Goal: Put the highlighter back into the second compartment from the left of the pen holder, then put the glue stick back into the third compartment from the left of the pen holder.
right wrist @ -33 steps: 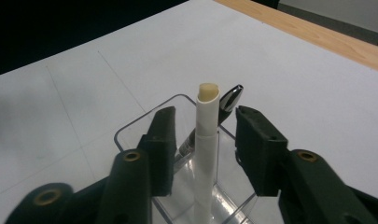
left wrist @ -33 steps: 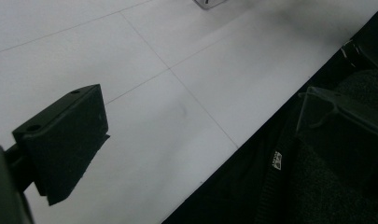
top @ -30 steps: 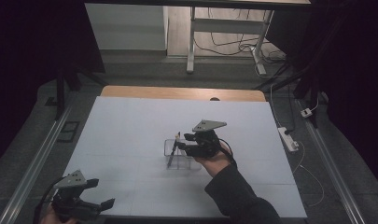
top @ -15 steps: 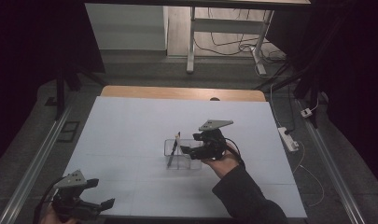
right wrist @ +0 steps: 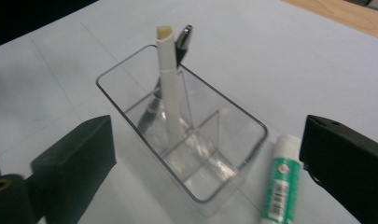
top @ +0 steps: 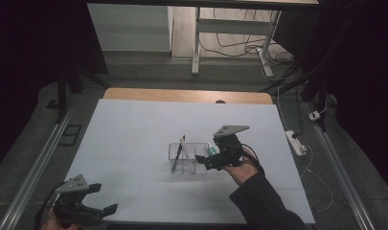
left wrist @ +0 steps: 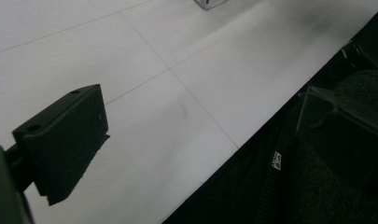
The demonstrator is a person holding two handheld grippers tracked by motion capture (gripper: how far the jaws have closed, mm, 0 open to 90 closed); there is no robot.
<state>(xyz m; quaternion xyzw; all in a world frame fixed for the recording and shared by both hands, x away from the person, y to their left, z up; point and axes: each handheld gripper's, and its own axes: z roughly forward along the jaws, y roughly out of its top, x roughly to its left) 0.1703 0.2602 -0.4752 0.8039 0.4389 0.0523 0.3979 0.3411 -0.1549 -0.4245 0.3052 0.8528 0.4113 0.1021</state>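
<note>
At centre frame on the white desk [top: 134,129], the right gripper [top: 204,162], its jaws just spread wide and empty, faces the clear organizer [right wrist: 186,140] holding two upright pens, a glue stick [right wrist: 280,184] lying alongside for pickup.

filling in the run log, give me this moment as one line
right gripper: open, jaws just been opening, nothing between | clear organizer: holds white pen and dark pen | glue stick: lying beside organizer | left gripper: idle at near edge
</note>
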